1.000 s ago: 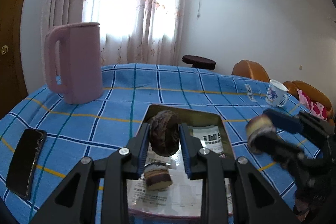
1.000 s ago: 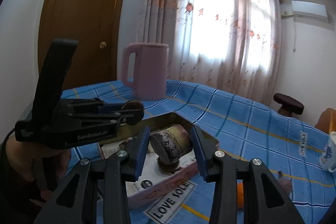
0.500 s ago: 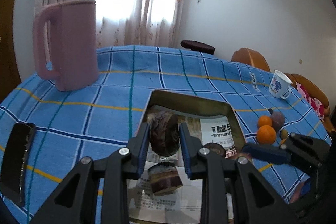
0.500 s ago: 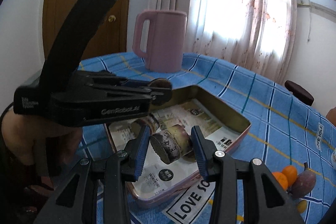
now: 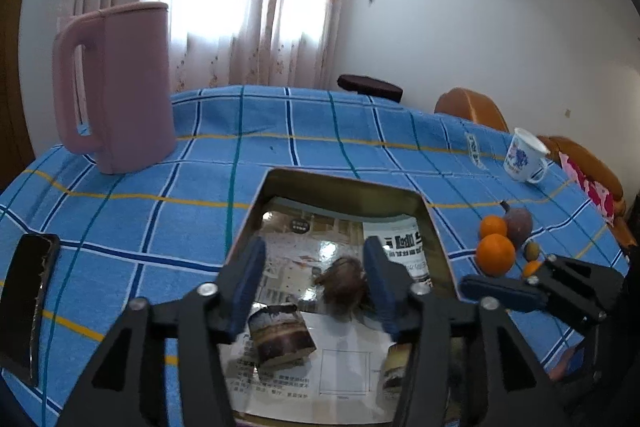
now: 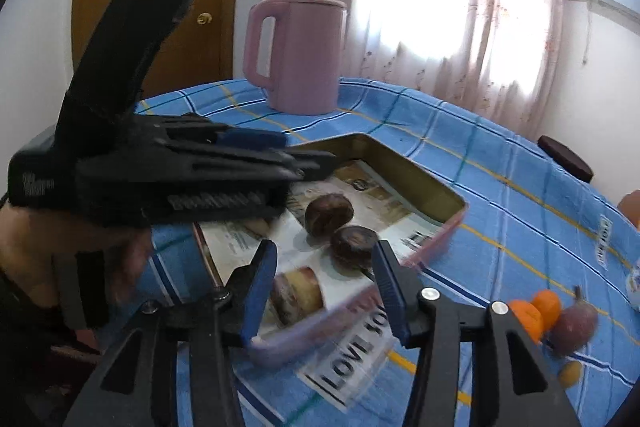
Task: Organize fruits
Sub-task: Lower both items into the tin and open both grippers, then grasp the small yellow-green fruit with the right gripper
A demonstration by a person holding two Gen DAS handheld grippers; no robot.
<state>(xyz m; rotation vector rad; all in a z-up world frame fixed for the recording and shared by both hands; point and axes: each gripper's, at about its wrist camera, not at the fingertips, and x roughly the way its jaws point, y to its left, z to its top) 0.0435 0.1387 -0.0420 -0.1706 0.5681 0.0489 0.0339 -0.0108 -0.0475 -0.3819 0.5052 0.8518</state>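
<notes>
Two round, dark-brown wrinkled fruits (image 6: 329, 213) and (image 6: 354, 242) lie side by side in the shallow rectangular metal tin (image 6: 416, 173) — the second nearer and to the right. Two cut brown-and-cream chunks (image 5: 282, 337) and (image 5: 394, 371) rest at its near end. Well right, on the blue checked cloth, two oranges (image 5: 495, 253) touch a purple fruit (image 5: 518, 225).

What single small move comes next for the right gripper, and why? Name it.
Probably lift the right gripper clear of the tin and swing toward the oranges. Its jaws are opening with nothing pressed between them, the dark fruits already lie in the tin, and the oranges sit outside on the cloth.
</notes>
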